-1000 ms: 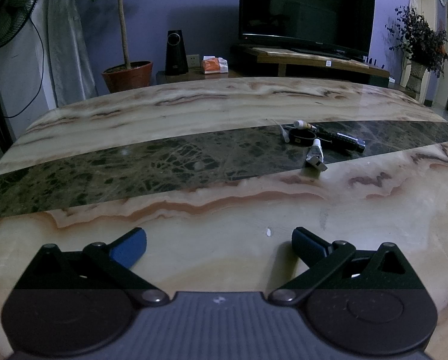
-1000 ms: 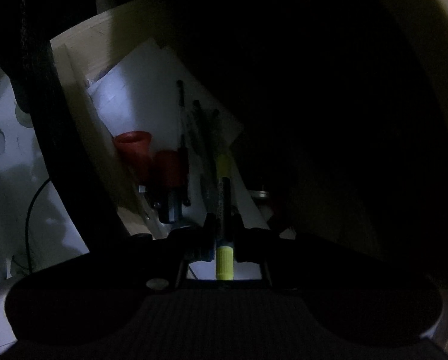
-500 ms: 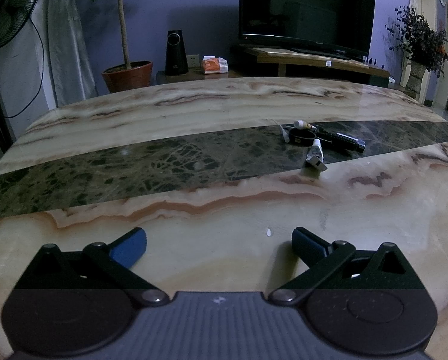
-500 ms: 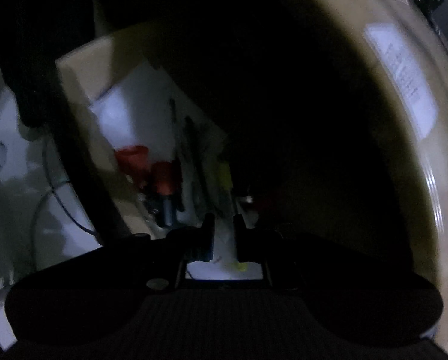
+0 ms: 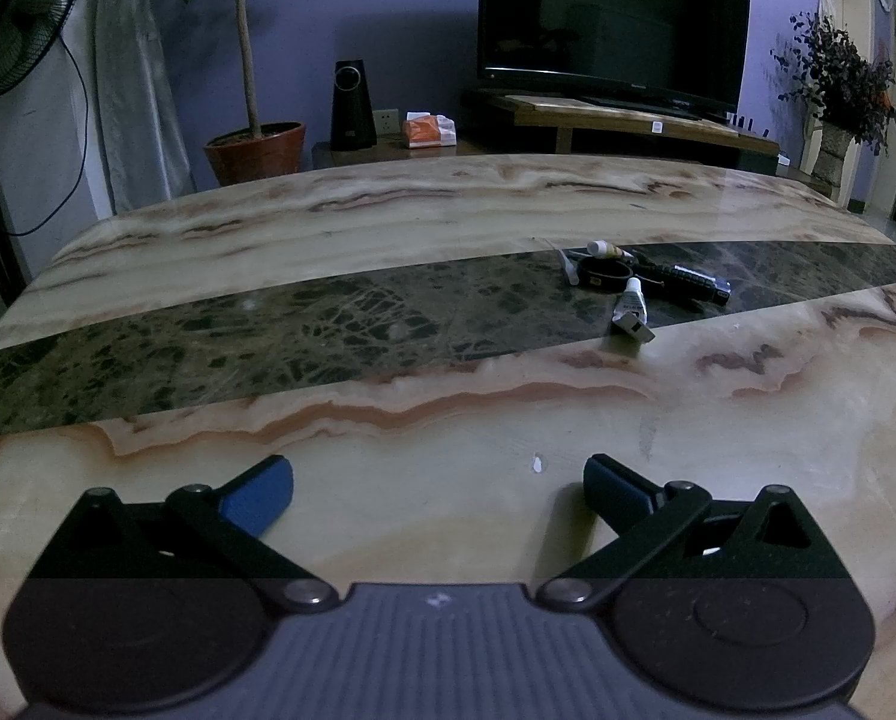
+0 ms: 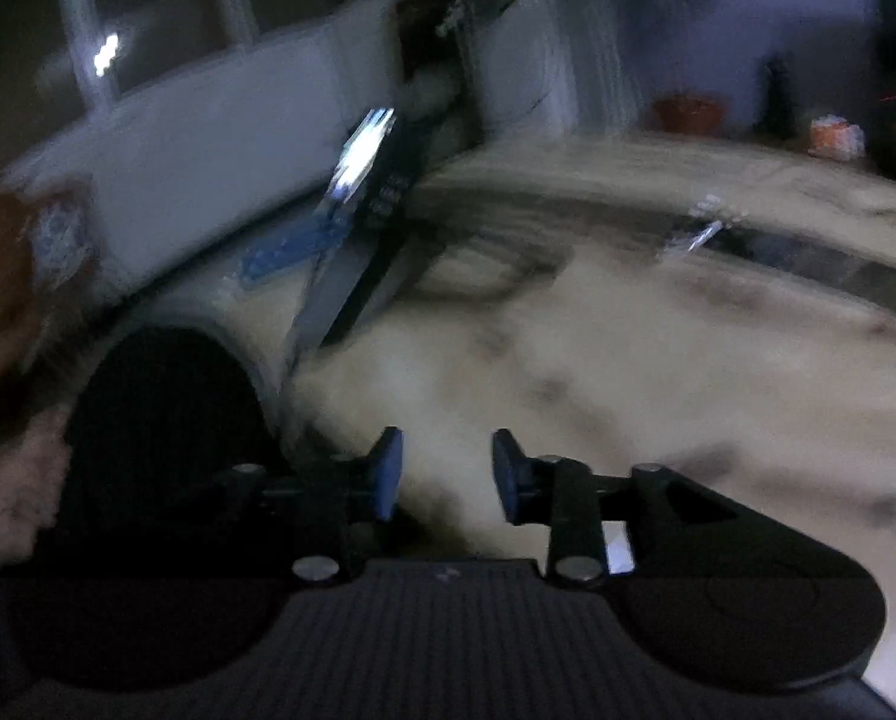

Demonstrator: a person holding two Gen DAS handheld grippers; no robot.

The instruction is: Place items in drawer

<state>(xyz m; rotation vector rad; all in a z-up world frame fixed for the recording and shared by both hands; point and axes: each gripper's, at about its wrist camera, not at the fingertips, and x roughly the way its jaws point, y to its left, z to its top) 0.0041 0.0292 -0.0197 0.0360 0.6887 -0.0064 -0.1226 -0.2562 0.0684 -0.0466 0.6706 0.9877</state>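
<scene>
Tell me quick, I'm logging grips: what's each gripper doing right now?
Left gripper: open wide, nothing between the jaws, over the marble table.
Right gripper: jaws opening, nothing between them.

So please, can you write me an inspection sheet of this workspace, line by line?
Surface: marble table with a dark band across it.
Job's things: small white tube, dark ring, black tool, all lying together on the band.
Clutter: nothing seen.
Grippers: left claw open, empty; right claw opening, nothing between its pads.
Cables: fan cord by the wall.
Surroundings: television, potted plant, speaker.
</scene>
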